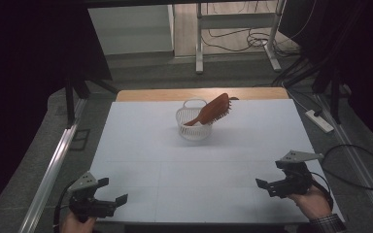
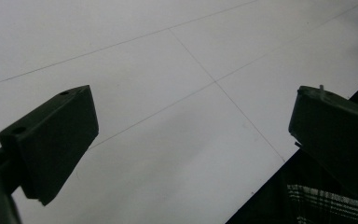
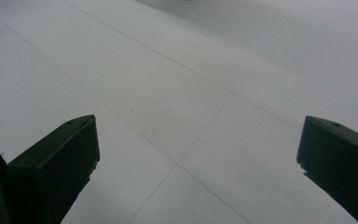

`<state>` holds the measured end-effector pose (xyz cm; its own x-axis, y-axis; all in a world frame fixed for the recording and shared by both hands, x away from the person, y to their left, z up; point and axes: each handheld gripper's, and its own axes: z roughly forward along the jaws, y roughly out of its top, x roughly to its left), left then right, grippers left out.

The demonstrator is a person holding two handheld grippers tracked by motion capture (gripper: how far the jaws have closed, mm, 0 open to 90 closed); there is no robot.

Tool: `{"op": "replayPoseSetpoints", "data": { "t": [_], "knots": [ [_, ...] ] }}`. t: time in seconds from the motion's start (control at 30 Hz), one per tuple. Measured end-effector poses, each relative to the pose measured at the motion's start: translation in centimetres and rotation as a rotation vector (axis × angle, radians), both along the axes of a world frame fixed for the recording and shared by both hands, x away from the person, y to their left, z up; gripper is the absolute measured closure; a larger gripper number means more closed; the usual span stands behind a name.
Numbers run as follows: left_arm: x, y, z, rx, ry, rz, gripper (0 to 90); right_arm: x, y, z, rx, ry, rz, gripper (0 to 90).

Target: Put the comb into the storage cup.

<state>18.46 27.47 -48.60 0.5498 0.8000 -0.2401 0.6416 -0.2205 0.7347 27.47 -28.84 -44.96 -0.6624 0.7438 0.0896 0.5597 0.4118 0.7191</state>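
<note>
A brown wooden hairbrush (image 1: 212, 109) leans in a small white basket (image 1: 192, 128) at the far middle of the white table, its bristled head sticking out up and to the right. My left gripper (image 1: 112, 190) rests near the front left corner, jaws wide apart with nothing between them. In the left gripper view its gripper (image 2: 191, 140) frames bare tabletop. My right gripper (image 1: 268, 178) is held near the front right edge, open and empty. The right gripper view has its gripper (image 3: 196, 163) over bare white surface.
The white table top (image 1: 199, 165) has a wooden strip (image 1: 175, 94) along its far edge. A power strip (image 1: 319, 120) and cables lie on the floor at the right. Metal rails (image 1: 53, 165) run along both sides. A checked sleeve (image 2: 331, 205) lies by the table's near edge.
</note>
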Motion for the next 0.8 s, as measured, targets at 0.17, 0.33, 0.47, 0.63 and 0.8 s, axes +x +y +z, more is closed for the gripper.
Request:
{"op": "replayPoseSetpoints", "data": {
  "t": [0.17,0.33,0.47,0.63,0.8],
  "knots": [
    [0.0,0.0,0.0,-0.003,-0.001,0.001,1.3,-0.4,-0.7,-0.1,-0.002,-0.004,-0.018,0.0],
    [0.0,0.0,0.0,-0.004,0.000,0.000,1.3,-0.8,-1.3,-0.2,0.000,-0.004,-0.033,0.0],
    [0.0,0.0,0.0,-0.005,-0.001,0.000,1.3,-1.1,-1.7,-0.3,-0.010,-0.002,-0.050,0.0],
    [0.0,0.1,0.0,-0.006,-0.001,-0.001,1.3,-1.5,-2.2,-0.1,-0.012,-0.006,-0.070,0.0],
    [0.1,0.0,0.0,-0.005,-0.001,-0.002,1.3,-1.9,-2.6,-0.1,-0.023,-0.011,-0.090,0.0]
  ]
}}
